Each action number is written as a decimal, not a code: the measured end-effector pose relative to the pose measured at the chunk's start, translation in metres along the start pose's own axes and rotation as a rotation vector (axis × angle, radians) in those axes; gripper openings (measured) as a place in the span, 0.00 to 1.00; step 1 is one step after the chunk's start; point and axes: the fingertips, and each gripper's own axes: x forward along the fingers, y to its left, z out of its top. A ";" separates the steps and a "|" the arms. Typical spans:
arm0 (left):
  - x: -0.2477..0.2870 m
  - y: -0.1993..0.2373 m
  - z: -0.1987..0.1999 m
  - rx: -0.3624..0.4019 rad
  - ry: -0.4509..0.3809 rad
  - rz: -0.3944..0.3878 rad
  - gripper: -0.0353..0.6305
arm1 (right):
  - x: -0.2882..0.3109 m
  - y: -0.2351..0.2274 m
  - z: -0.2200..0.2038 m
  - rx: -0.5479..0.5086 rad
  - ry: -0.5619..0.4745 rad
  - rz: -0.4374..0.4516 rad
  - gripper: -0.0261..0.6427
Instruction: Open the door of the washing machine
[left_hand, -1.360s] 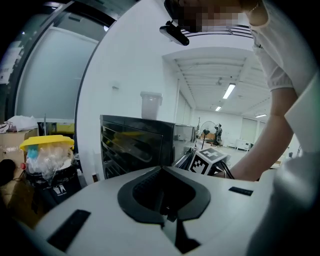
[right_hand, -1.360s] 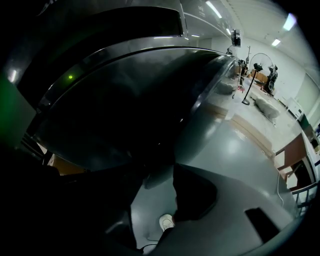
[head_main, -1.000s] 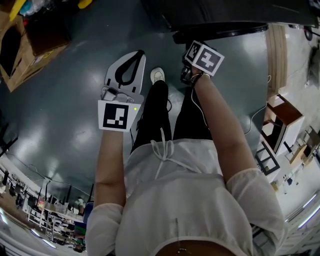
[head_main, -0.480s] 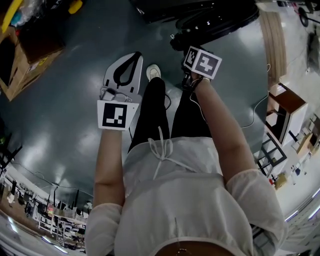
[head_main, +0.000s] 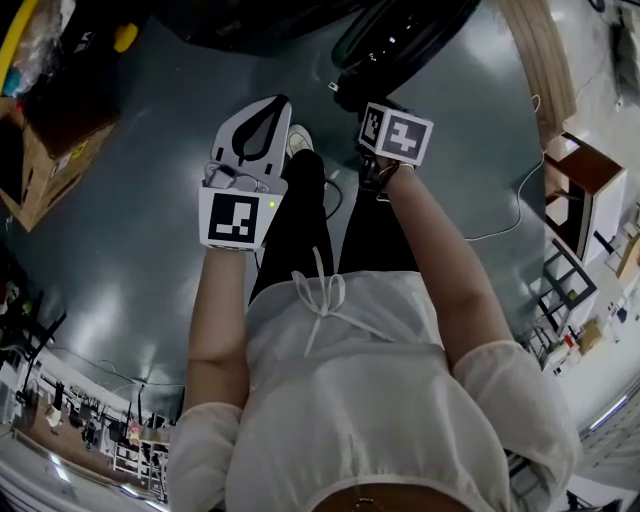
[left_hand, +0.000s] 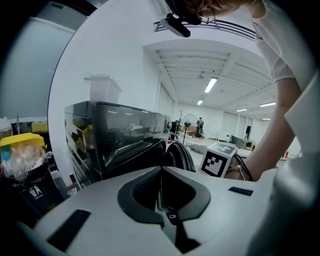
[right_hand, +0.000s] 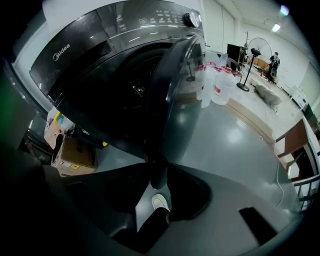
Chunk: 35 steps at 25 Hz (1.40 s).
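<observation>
Item, as I see it: one washing machine (right_hand: 92, 47), dark grey front-loader, controls along the top. Its round door (right_hand: 176, 102) is glossy and stands swung partly open.

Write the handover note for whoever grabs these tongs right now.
Left tongs: shut, empty, not touching the machine.
Right tongs: have just been closing, and now clamp the lower rim of the round dark glass door.
Dark grey front-loading washing machine: its door stands swung partly out from the front, and the drum opening shows behind it.
Done: the door is unlatched and partly open.
Left: probably swing the door wider with the right tongs, then let go.
</observation>
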 end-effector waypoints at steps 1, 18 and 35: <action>0.004 -0.007 0.001 0.007 0.000 -0.008 0.09 | -0.001 -0.007 -0.004 0.015 0.007 0.008 0.22; 0.082 -0.119 0.034 0.064 0.017 -0.101 0.09 | -0.038 -0.136 -0.029 0.109 0.081 0.058 0.18; 0.168 -0.237 0.049 0.102 0.019 -0.140 0.09 | -0.062 -0.279 -0.017 -0.023 0.097 0.035 0.18</action>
